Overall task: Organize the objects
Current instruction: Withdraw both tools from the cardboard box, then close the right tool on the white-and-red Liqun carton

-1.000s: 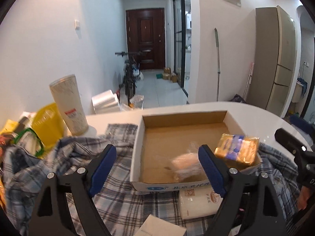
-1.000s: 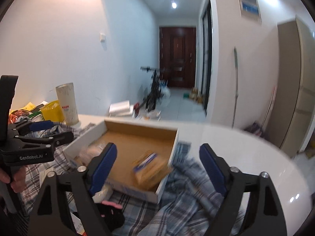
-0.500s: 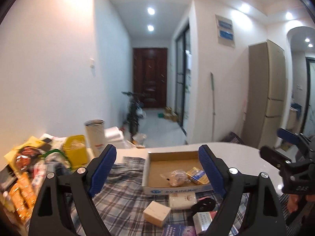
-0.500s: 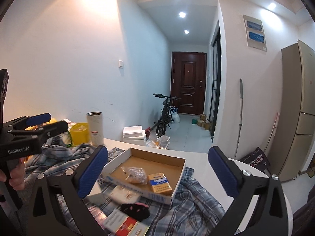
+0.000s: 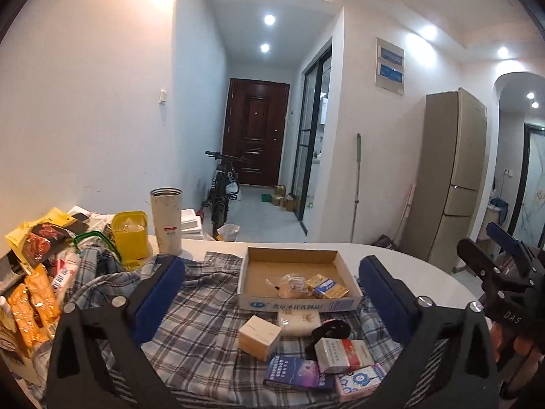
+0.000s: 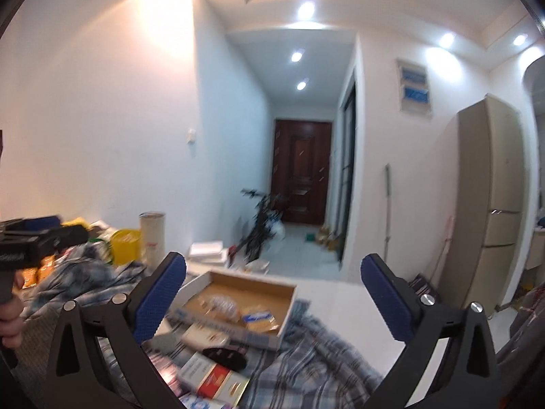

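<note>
A shallow cardboard box [image 5: 293, 259] rests on a plaid shirt [image 5: 204, 323] on the white table [image 5: 425, 279]. A clear snack bag [image 5: 293, 284] and a yellow-blue packet [image 5: 325, 286] lie inside it. Just in front sit a beige carton [image 5: 259, 335], a white packet [image 5: 298, 317], a black item [image 5: 330, 329], a red-white box [image 5: 344, 354] and a purple box [image 5: 296, 371]. My left gripper [image 5: 272, 269] hovers behind these, its jaws opening with nothing between them. My right gripper [image 6: 274, 266] is open and empty, set back from the box [image 6: 238, 303].
A tall cup [image 5: 167, 220], a yellow container [image 5: 131, 238] and a heap of snack bags [image 5: 34, 293] crowd the table's left side. Past the table's far edge a bicycle [image 5: 221, 187] stands in the hallway. A tall fridge [image 5: 449, 184] stands at the right.
Both grippers have pulled back and risen from the box, so the small boxes in front came into view. The snack bag and yellow packet lie still in the box. Both jaws stand wider.
</note>
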A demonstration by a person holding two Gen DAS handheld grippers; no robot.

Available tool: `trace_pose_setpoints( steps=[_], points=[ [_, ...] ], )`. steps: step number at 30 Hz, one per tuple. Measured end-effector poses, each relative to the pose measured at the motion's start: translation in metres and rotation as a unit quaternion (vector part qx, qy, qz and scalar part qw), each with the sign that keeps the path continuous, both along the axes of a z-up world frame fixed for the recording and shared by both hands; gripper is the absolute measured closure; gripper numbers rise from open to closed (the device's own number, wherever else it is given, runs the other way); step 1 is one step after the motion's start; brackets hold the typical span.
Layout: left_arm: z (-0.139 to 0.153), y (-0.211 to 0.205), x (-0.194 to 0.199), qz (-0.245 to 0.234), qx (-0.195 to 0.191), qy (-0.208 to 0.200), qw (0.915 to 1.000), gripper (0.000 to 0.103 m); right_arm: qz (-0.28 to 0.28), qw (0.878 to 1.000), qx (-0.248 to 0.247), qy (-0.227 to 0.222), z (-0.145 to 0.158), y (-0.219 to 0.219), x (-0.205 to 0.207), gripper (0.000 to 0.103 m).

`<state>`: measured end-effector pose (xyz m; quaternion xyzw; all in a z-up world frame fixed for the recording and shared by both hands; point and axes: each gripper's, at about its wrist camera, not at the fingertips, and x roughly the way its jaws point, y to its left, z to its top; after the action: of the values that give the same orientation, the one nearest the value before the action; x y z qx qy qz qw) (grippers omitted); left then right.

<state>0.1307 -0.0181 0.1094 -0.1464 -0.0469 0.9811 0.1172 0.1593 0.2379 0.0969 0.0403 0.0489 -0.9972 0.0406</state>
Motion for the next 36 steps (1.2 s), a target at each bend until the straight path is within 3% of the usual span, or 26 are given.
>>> trace_pose_setpoints(
  steps=[7, 13, 20, 23, 26, 30, 33, 36],
  points=[
    [-0.006, 0.016, -0.024, 0.011, -0.030, 0.018, 0.9993, 0.000, 0.039, 0.999, -0.002, -0.031, -0.002, -0.015, -0.029, 0.000],
    [-0.034, 0.019, -0.047, 0.015, -0.055, 0.005, 0.9983, 0.000, 0.052, 0.996, -0.022, -0.073, -0.038, -0.012, -0.057, 0.000],
    [-0.083, 0.009, -0.074, 0.019, -0.062, -0.032, 0.9974, 0.000, 0.101, 0.974, -0.057, -0.195, -0.081, 0.004, -0.104, 0.000],
    [-0.106, 0.019, -0.083, 0.020, -0.125, -0.045, 0.9909, 0.000, 0.085, 0.974, -0.026, -0.209, -0.098, 0.000, -0.110, 0.000],
    [-0.116, 0.020, -0.092, 0.000, -0.117, -0.080, 0.9899, 0.000, 0.136, 0.950, -0.036, -0.277, -0.118, -0.005, -0.122, 0.000],
    [-0.115, 0.019, -0.087, 0.011, -0.115, -0.069, 0.9908, 0.000, 0.174, 0.919, -0.043, -0.351, -0.143, -0.013, -0.135, 0.004],
    [-0.114, 0.018, -0.086, 0.016, -0.107, -0.074, 0.9913, 0.000, 0.202, 0.907, -0.039, -0.368, -0.152, -0.021, -0.133, 0.004],
    [-0.115, 0.017, -0.087, 0.011, -0.102, -0.083, 0.9912, 0.000, 0.215, 0.902, -0.017, -0.374, -0.156, -0.031, -0.128, 0.004]
  ],
)
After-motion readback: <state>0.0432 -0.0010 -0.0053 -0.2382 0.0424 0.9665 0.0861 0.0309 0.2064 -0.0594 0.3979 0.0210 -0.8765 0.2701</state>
